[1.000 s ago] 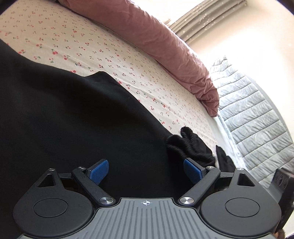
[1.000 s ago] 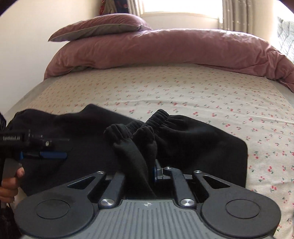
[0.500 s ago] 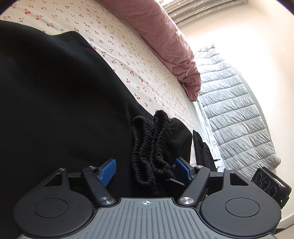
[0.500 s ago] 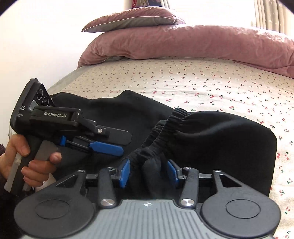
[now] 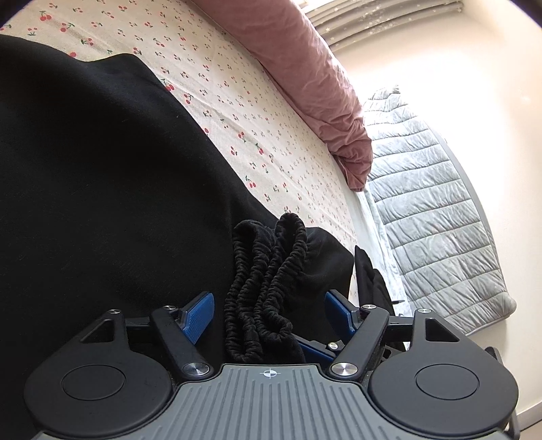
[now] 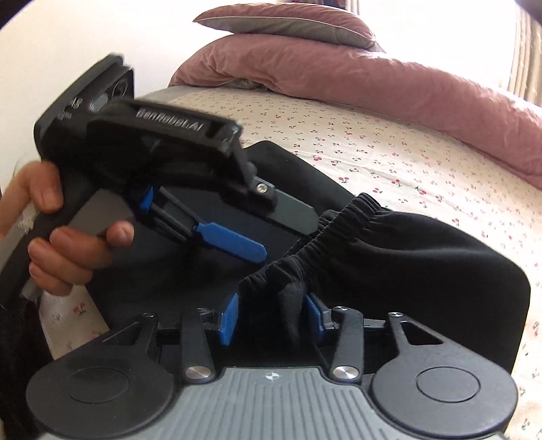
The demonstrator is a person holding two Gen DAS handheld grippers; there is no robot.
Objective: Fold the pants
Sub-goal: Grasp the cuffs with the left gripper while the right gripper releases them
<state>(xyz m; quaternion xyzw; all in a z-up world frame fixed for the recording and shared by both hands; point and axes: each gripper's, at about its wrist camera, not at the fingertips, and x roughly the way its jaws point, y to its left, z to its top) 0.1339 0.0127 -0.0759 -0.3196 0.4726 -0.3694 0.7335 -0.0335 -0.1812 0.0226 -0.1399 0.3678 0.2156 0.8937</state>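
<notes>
1. Far left in my right-wrist view, a hand (image 6: 64,237) grips the handle of the left gripper (image 6: 271,233). It is blurred, with one blue pad (image 6: 233,241) sticking out toward the cuffs.
2. The pants (image 5: 101,203) are black and lie on the cherry-print sheet (image 5: 237,111). In the left-wrist view they fill the whole left half of the picture.
3. Through the left-wrist camera, the left gripper (image 5: 269,309) has its jaws spread wide. They closed a little over the last second and then eased back slightly. The bunched elastic cuffs (image 5: 261,287) run up between the pads, and there is a clear gap on the left side. On the right I think the cloth sits apart from the pad, but black on black makes that hard to tell.
4. Through the right-wrist camera, the right gripper (image 6: 271,316) has its jaws partly apart after opening over the last second. A fold of the cuffs (image 6: 288,298) is between the pads. The left pad stands clear of the cloth, while the right pad is half hidden behind it, so I read this as a loose hold and not a pinch.
5. The pants (image 6: 406,270) spread to the right from there, toward the edge of the sheet (image 6: 372,159).
6. A pink duvet (image 6: 389,88) lies heaped behind the pants with a pillow (image 6: 288,20) on top of it.
7. Far right in the left-wrist view, a grey quilt (image 5: 440,220) hangs beside the bed.
</notes>
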